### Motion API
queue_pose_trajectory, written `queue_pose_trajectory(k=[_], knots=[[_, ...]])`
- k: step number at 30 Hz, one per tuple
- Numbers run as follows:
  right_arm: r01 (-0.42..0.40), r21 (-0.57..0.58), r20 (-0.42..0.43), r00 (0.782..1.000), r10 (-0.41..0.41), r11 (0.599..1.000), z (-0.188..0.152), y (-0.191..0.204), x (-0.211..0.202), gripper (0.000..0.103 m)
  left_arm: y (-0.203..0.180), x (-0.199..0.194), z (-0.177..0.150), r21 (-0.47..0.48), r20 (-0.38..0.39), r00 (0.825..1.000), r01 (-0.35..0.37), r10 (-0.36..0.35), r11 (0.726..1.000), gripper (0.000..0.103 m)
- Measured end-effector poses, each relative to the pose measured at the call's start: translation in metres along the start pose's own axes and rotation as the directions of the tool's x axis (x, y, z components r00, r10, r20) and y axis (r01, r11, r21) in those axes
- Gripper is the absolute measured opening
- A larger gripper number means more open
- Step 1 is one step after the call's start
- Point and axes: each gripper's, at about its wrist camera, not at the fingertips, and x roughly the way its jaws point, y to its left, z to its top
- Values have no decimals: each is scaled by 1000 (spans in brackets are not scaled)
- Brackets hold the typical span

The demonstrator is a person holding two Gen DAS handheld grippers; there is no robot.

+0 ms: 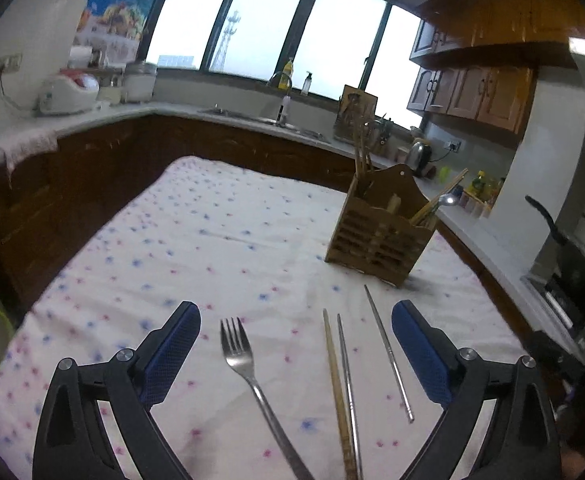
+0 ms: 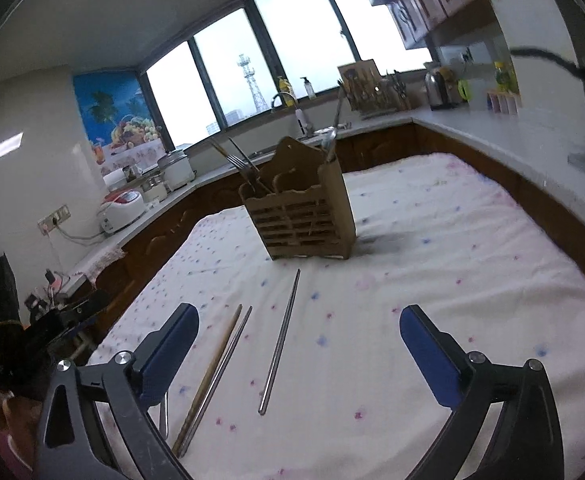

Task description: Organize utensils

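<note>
no readable text, labels, brands or numbers in either view. the wall poster [image 2: 112,116] shows only palms and fruit, no lettering that resolves. the bottles on the window sill [image 1: 286,74] and the white cooker [image 1: 68,94] on the counter carry marks too blurred and small to read. the wooden utensil holder [image 2: 304,216] is plain, no print visible.
</note>
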Motion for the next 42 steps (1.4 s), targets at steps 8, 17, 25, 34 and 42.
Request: queue_pose_trajectory(k=[8, 17, 25, 34, 42], knots=[[36, -174, 176, 984, -5, 984, 51, 33, -55, 103, -29, -59, 19, 147, 176, 980, 64, -90, 987, 102], [109, -127, 140, 986, -91, 986, -25, 28, -21, 103, -27, -54, -35, 174, 113, 992, -82, 63, 981, 102], [144, -117, 151, 981, -126, 983, -57, 24, -14, 103, -36, -61, -69, 211, 108, 993, -70, 48, 975, 102], [141, -112, 164, 979, -121, 984, -60, 23, -21, 103, -34, -52, -71, 218, 129, 990, -74, 47, 973, 102], [148, -113, 167, 978, -128, 983, -64, 23, -27, 103, -37, -53, -77, 234, 139, 989, -86, 54, 968, 102]])
